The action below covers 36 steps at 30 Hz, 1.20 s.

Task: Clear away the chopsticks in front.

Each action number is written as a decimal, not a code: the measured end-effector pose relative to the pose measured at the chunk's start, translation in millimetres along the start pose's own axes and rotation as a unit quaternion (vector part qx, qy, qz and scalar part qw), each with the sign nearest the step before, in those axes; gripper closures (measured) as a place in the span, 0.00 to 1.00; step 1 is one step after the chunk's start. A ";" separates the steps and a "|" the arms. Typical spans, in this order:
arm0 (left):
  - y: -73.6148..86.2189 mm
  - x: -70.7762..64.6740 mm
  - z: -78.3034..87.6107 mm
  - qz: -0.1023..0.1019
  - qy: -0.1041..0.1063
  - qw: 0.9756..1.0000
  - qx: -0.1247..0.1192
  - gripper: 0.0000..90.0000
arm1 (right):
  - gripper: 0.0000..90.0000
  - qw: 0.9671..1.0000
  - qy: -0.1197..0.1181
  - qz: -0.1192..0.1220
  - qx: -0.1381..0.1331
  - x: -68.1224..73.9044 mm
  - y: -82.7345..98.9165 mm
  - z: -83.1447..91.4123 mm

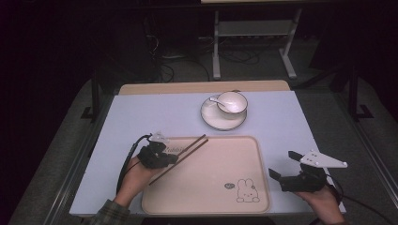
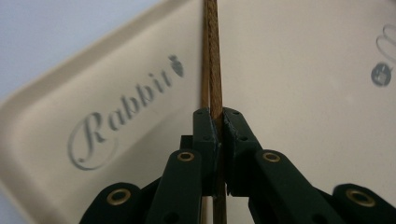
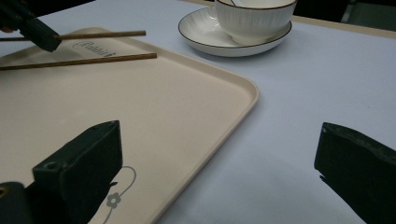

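Pointing up-right: gripped chopstick (image 1: pixel 187 149).

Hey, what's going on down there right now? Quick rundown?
Left gripper shut on chopsticks above the tray. Right gripper open, empty, beside the tray's right edge. Bowl on saucer beyond, nothing in the way.

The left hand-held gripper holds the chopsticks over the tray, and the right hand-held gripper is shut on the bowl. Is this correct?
Not fully. The right hand-held gripper is open and holds nothing, as the right gripper view shows; the bowl stands far off on its saucer. The left hand-held gripper does hold the chopsticks over the tray.
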State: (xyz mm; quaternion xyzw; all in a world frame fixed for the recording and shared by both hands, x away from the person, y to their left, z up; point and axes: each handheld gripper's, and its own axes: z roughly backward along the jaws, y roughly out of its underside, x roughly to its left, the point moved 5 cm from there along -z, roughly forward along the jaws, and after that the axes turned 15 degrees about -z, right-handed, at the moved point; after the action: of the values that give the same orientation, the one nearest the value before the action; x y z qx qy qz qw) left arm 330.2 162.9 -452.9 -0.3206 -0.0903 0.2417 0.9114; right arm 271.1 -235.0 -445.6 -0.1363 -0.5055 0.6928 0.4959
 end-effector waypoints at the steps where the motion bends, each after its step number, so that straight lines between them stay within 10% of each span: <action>1: 0.0 -1.9 -2.5 -0.001 0.001 1.000 0.002 0.94 | 0.00 1.000 0.000 0.000 0.000 0.1 0.0 0.0; 30: -0.8 -13.8 -22.4 -0.025 -0.013 0.999 0.035 0.86 | 0.00 1.000 0.000 0.001 0.000 0.3 -0.1 0.0; 36: -39.2 -3.3 -17.3 -0.033 0.009 0.999 -0.025 0.97 | 0.00 1.000 0.001 -0.001 0.000 0.2 -0.3 -0.2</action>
State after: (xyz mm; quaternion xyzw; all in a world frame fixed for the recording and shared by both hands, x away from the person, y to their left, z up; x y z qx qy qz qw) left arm 347.8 125.3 -441.9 -0.3423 -0.0985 0.2058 0.9115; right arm 271.3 -234.7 -445.4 -0.1368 -0.5050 0.6924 0.4969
